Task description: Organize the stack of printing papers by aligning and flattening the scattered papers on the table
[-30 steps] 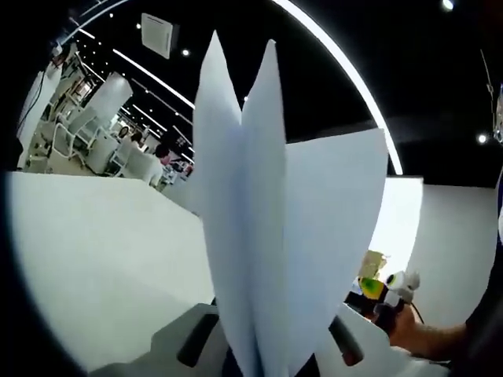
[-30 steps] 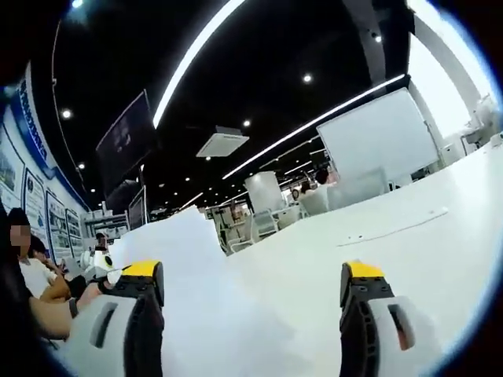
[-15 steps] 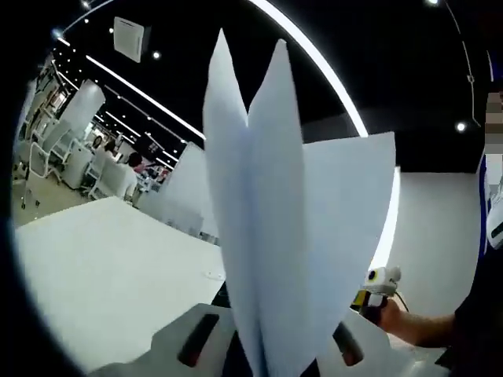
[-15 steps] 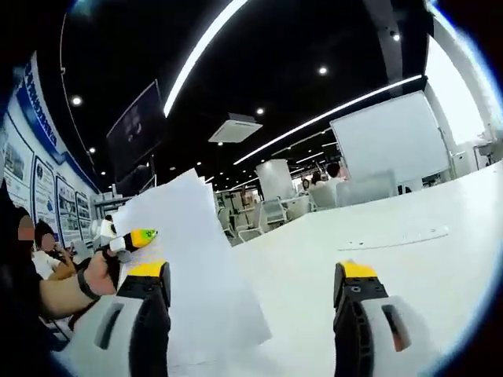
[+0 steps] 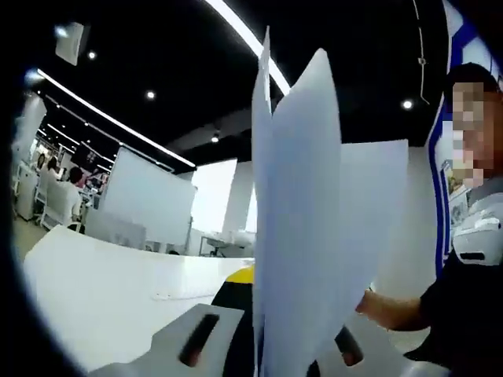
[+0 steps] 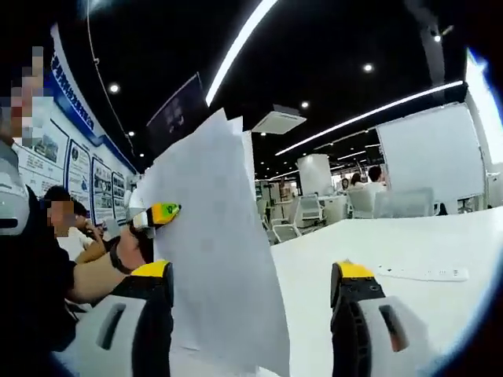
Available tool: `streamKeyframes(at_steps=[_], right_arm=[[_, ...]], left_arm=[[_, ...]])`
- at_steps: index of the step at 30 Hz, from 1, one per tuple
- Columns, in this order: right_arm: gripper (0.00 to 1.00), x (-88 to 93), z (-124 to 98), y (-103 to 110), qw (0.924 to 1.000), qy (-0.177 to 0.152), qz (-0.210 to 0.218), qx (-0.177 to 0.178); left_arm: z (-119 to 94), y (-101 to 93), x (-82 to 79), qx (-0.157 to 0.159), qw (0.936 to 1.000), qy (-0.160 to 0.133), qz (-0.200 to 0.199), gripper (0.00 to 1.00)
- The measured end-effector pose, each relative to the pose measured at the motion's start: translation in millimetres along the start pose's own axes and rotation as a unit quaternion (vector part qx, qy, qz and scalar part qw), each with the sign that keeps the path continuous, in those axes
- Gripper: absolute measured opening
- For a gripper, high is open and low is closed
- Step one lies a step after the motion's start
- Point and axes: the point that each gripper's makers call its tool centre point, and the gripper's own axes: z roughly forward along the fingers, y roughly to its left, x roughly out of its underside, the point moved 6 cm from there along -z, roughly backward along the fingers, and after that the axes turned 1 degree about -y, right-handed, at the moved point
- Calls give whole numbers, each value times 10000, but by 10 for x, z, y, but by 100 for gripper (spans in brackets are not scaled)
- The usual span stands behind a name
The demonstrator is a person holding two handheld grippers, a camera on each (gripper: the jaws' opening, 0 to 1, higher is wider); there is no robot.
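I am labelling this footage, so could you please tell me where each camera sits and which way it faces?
Left gripper view: rides on the left gripper, looking up along papers clamped upright between its jaws; a forearm shows at the right.
Right gripper view: rides on the right gripper, jaws apart, facing across the white table; the hand holding the left gripper shows at the left.
Shared: the papers and the table.

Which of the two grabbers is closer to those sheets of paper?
Left. The left gripper is clamped on the papers, holding them upright. The right gripper is open, with the sheets just beside its left jaw, not between its jaws.
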Motion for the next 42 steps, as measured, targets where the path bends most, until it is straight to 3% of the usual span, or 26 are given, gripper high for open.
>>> streamKeyframes(at_steps=[3, 9, 14, 18, 23, 27, 33, 38, 42], right_arm=[[74, -51, -10, 9, 9997, -75, 92, -207], [56, -120, -125, 49, 9986, -137, -27, -513], [38, -102, -174, 116, 9975, -75, -102, -701], [20, -72, -208, 186, 9964, -27, -181, -826], [13, -63, -245, 140, 9989, -116, -180, -421], [1, -96, -310, 120, 9979, -313, -559, -70], [0, -100, -328, 130, 9933, -232, -1056, 410], [0, -66, -356, 93, 9905, -115, -1225, 616], [18, 35, -372, 62, 9935, 78, -974, 589]], left_arm=[[105, -97, -6, 466, 9988, 87, -126, 6], [314, -289, 31, 1169, 9920, 477, -22, 6], [463, -356, 27, 1309, 9900, 512, -89, 6], [536, -364, 49, 1229, 9901, 647, 177, 6], [613, -346, 52, 987, 9911, 722, 524, 6], [630, -289, 67, 502, 9893, 741, 1152, 6], [723, -213, 114, 222, 9905, 626, 1207, 6], [812, -176, 100, 147, 9947, 375, 950, 8], [852, -143, 111, 114, 9951, 356, 921, 24]])
